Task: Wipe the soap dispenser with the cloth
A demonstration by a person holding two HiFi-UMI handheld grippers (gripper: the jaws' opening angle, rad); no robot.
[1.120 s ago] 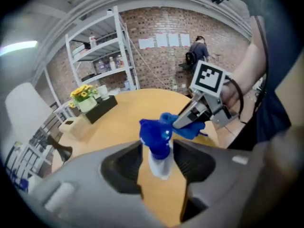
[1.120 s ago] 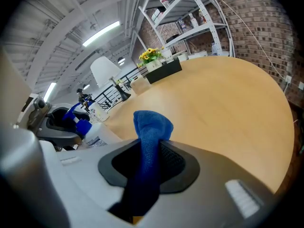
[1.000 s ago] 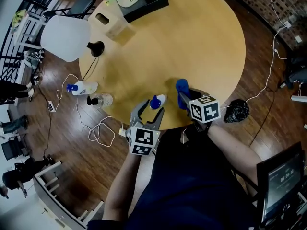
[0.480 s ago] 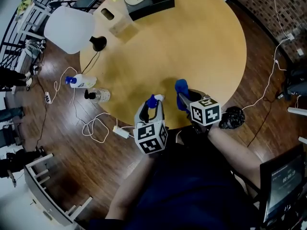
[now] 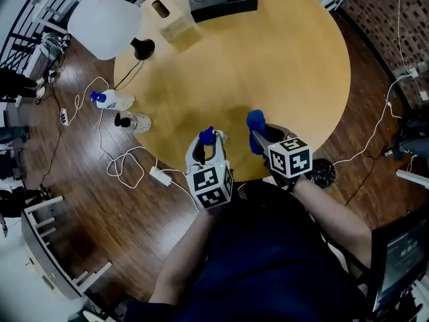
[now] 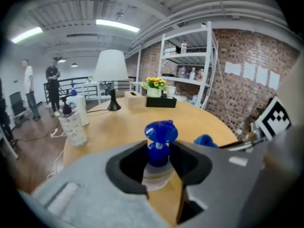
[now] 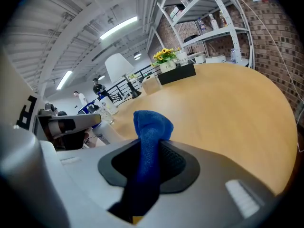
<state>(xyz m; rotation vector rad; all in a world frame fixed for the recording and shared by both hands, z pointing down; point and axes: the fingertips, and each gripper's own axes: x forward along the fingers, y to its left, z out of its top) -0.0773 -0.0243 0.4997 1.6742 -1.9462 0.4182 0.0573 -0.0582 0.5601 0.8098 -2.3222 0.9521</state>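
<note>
own view only: left gripper's (image 6: 159,152) just-closing jaws, seemingly on soap dispenser (image 6: 160,132)

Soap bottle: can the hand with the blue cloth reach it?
Probably yes. The left gripper, whose jaws have just been closing, grips the soap dispenser right beside the cloth in the right gripper, only bare table between.

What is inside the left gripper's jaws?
The soap dispenser: the left gripper has just been closing on its neck, below the blue pump head. The gripper's body covers the bottle's lower part.
</note>
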